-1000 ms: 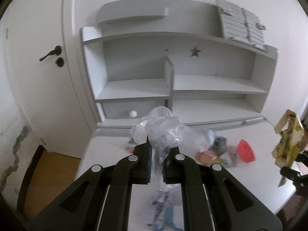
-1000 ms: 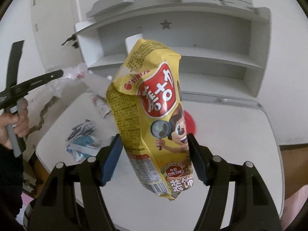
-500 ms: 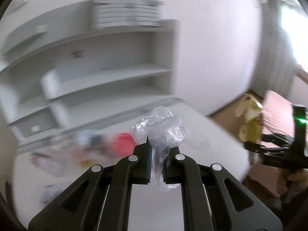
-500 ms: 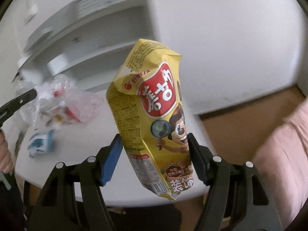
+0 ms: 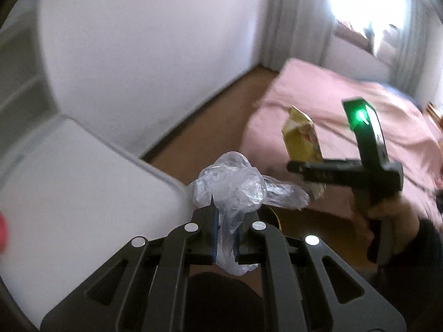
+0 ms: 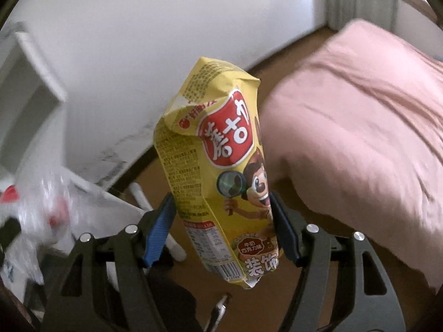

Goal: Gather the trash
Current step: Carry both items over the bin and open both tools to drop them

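My left gripper is shut on a crumpled clear plastic bag, held in the air just past the corner of the white table. My right gripper is shut on a yellow snack packet with a red logo and a cartoon figure, held upright over the brown floor. The packet and the right gripper also show in the left wrist view, to the right in front of the bed. The plastic bag shows blurred at the left of the right wrist view.
A bed with a pink cover stands to the right. A white wall and grey curtain lie behind. Brown floor runs between the table and the bed. A red thing lies on the table at the left.
Both grippers have swung right, away from the shelf unit and table toward the bed and floor. Each still holds its item.
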A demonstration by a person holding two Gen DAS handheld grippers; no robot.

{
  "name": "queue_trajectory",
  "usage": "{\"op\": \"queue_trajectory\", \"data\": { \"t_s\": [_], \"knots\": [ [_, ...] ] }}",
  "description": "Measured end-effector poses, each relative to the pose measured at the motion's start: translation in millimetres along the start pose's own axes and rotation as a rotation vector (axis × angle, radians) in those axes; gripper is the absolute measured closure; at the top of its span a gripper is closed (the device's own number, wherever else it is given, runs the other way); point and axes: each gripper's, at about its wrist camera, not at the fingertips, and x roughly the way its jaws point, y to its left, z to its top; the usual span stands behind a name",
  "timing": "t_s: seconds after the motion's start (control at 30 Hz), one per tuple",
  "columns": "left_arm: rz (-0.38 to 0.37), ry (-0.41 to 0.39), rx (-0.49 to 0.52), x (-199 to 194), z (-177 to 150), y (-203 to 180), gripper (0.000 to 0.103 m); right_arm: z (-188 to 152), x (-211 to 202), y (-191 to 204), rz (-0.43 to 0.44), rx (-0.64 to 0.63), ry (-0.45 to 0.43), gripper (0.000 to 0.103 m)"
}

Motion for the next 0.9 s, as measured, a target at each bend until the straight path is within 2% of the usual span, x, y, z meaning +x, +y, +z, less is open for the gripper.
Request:
{"op": "queue_trajectory", "data": {
  "t_s": [0.13,0.2,0.37,0.63,0.9],
  "knots": [
    [-0.02,0.087,0.037,52.9,-10.8,-18.2,0.096,-6.2,38.0,-26.9,-0.049,0.03,0.082,0.036],
    [-0.018,0.116,0.054,73.2,-14.5,-20.2,0.096,-14.6,52.3,-26.3,-0.063,0.033,0.113,0.036],
    [-0.053,0.179,0.061,119.2,-12.8,-25.3,0.096,-16.1,81.3,-29.3,-0.032,0.073,0.175,0.035],
    [-0.058,0.224,0.048,144.5,-25.5,-33.8,0.096,-12.5,97.7,-30.1,0.006,0.087,0.206,0.034],
    [-0.069,0.251,0.034,163.3,-25.6,-30.8,0.096,-6.8,99.1,-29.8,0.027,0.085,0.195,0.024]
  ]
}}
